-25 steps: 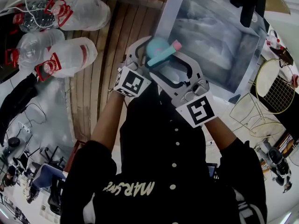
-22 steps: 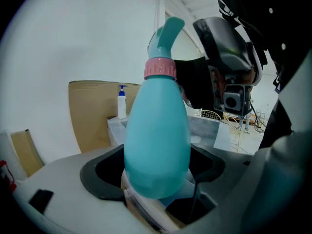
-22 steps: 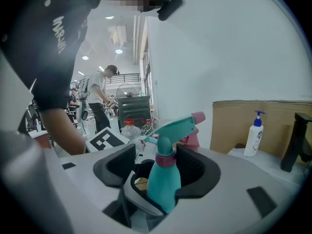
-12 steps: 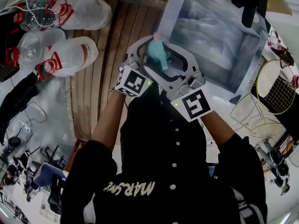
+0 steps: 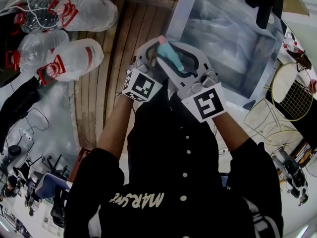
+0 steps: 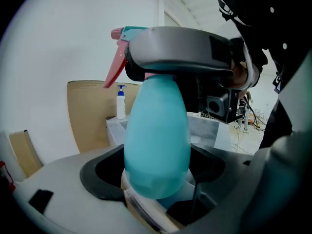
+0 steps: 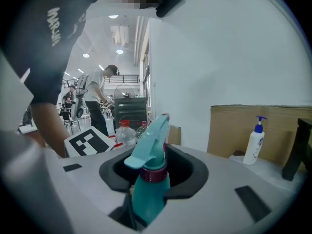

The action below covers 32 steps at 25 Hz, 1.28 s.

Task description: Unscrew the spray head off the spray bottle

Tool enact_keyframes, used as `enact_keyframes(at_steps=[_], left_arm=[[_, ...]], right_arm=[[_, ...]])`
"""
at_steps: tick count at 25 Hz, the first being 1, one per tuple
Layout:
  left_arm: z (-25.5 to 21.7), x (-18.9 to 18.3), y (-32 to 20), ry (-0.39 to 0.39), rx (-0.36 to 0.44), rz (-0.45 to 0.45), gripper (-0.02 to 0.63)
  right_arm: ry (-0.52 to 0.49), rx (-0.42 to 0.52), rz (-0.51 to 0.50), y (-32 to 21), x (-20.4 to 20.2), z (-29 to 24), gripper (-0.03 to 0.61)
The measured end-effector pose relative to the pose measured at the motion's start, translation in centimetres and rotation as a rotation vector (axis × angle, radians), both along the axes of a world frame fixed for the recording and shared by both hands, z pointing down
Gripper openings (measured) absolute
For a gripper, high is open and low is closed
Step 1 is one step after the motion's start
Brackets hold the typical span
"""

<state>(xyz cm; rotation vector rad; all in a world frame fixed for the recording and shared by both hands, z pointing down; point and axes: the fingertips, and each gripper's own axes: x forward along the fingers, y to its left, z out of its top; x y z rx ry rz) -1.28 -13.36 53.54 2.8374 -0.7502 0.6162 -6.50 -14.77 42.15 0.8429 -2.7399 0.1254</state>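
Spray bottle [image 6: 157, 140] teal and rounded, pink trigger [image 6: 114, 65], maroon collar [image 7: 154, 174]

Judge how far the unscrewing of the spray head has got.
Done: the left gripper clamps the spray bottle by its body. In hand: the right gripper has its jaws closing round the spray head at its dark red collar. Left: the head sits on the bottle, so it must yet be twisted off.

open industrial hall used as a lab workroom: round ceiling lamps [image 7: 119, 51], another person [image 7: 97, 96] working in the background, cardboard sheets [image 7: 226, 130], big water jugs [image 5: 74, 59], wire baskets [image 5: 292, 98].
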Motion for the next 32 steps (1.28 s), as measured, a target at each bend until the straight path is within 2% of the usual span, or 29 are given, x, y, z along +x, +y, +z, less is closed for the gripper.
enact_keyframes(at_steps=[2, 5, 7, 9, 11, 15, 20, 21, 25, 29, 32], left_arm=[[-0.1, 0.0, 0.0, 0.005, -0.002, 0.009, 0.396], [-0.2, 0.2, 0.2, 0.005, 0.009, 0.042, 0.396], [-0.2, 0.4, 0.4, 0.0, 0.025, 0.074, 0.396], [-0.3, 0.7, 0.6, -0.005, 0.039, 0.102, 0.396], [-0.3, 0.9, 0.7, -0.008, 0.038, 0.121, 0.396], [-0.3, 1.2, 0.7, -0.002, 0.018, 0.129, 0.396], [-0.3, 1.0, 0.6, 0.007, 0.002, 0.115, 0.396], [-0.2, 1.0, 0.6, 0.008, 0.001, 0.112, 0.396], [-0.2, 0.8, 0.6, 0.011, 0.003, 0.1, 0.396], [-0.2, 0.8, 0.5, 0.009, 0.001, 0.095, 0.396], [-0.2, 0.7, 0.4, 0.007, -0.002, 0.091, 0.396]], right_arm=[[-0.025, 0.001, -0.064, 0.1, -0.2, -0.2, 0.152], [-0.015, 0.022, -0.276, 1.1, -0.2, -0.2, 0.152], [-0.035, 0.0, -0.398, 1.9, 0.2, -0.1, 0.152], [-0.044, -0.024, -0.47, 2.4, 0.7, 0.0, 0.152], [-0.045, -0.04, -0.483, 2.4, 0.9, 0.0, 0.153], [-0.006, -0.048, -0.439, 2.1, 0.9, 0.3, 0.163], [0.072, -0.061, -0.377, 1.7, 2.6, 0.8, 0.238], [0.062, -0.07, -0.338, 1.6, 3.2, 0.7, 0.256], [-0.116, -0.072, -0.062, 0.8, 4.4, -1.8, 0.267], [-0.141, -0.087, 0.13, 1.6, 5.3, -1.9, 0.267], [-0.141, -0.115, 0.224, 2.8, 5.2, -1.3, 0.267]])
